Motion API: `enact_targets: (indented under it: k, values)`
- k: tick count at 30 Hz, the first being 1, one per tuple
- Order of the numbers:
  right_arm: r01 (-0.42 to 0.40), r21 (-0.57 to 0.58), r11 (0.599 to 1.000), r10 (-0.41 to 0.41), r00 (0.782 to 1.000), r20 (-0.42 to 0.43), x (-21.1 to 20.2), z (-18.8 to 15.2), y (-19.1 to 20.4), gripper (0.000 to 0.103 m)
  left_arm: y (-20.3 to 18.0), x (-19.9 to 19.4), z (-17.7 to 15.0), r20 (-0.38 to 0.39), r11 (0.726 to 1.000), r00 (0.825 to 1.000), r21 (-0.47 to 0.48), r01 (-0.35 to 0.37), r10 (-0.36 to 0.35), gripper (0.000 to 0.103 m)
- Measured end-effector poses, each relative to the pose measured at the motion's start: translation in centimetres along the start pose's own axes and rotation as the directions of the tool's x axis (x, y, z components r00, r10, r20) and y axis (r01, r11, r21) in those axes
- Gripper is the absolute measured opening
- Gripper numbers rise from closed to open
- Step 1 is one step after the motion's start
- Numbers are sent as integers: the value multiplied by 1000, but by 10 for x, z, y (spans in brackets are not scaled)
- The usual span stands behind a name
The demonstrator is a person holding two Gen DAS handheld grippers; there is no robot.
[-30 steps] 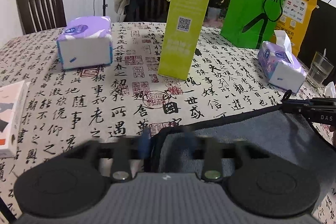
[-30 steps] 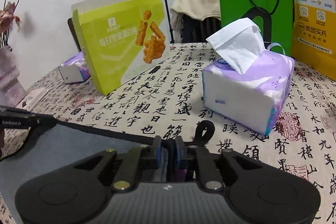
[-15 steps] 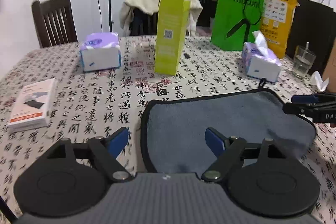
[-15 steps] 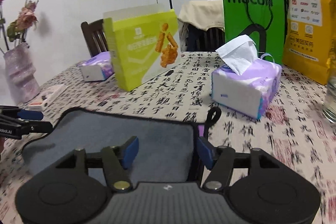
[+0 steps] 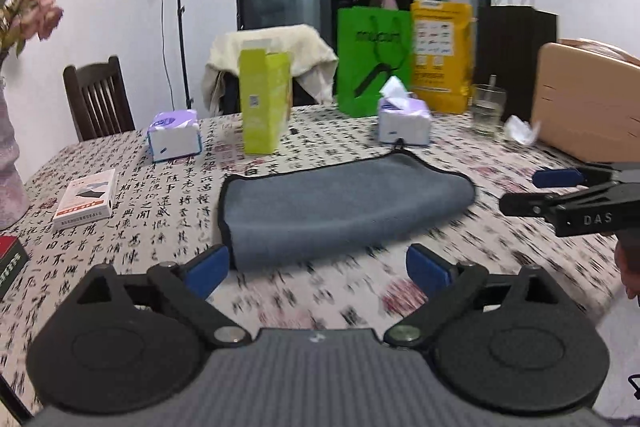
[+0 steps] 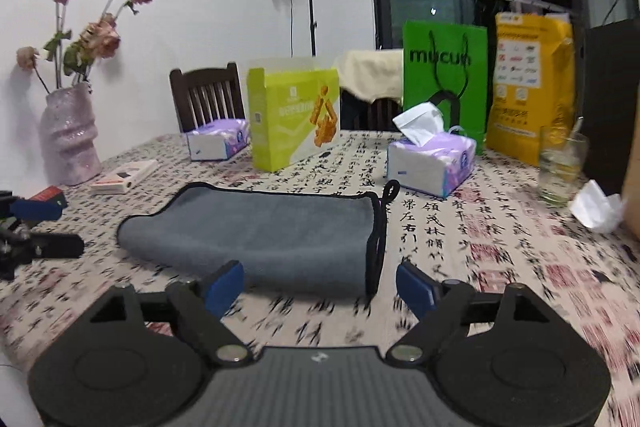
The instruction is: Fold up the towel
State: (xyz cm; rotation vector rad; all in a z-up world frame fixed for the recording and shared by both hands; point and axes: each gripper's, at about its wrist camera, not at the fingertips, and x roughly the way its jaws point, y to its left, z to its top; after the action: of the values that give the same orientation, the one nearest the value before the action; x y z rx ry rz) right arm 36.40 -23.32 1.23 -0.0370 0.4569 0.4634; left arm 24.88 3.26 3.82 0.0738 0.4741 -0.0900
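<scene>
A grey towel with black edging lies folded flat on the patterned tablecloth; it also shows in the right wrist view. My left gripper is open and empty, raised above and just short of the towel's near edge. My right gripper is open and empty, likewise raised near the towel's near edge. The right gripper also shows at the right of the left wrist view, and the left gripper at the left edge of the right wrist view.
Behind the towel stand a lime box, two tissue packs, a green bag, a yellow bag and a glass. A small box and a vase are at the left.
Both grippers let go of the towel, opened wide, and pulled back and up. The towel now lies folded on the table.
</scene>
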Motion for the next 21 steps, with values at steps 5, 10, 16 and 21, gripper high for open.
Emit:
enact_targets:
  k: [5, 10, 16, 21]
  values:
    - [15, -26, 1000, -14, 999, 37, -46, -21, 24, 87, -20, -41, -23, 41, 1000, 999, 11, -2, 1, 101]
    - [8, -33, 999, -6, 998, 60, -86, -47, 48, 88, -31, -78, -47, 70, 1000, 997, -3, -14, 14, 103]
    - [18, -5, 1000, -18, 996, 93, -127, -79, 69, 94, -42, -113, -73, 106, 999, 994, -3, -32, 32, 103]
    - [33, 3, 999, -33, 993, 112, -161, -103, 81, 95, -48, -138, -91, 129, 1000, 991, -11, -19, 20, 103]
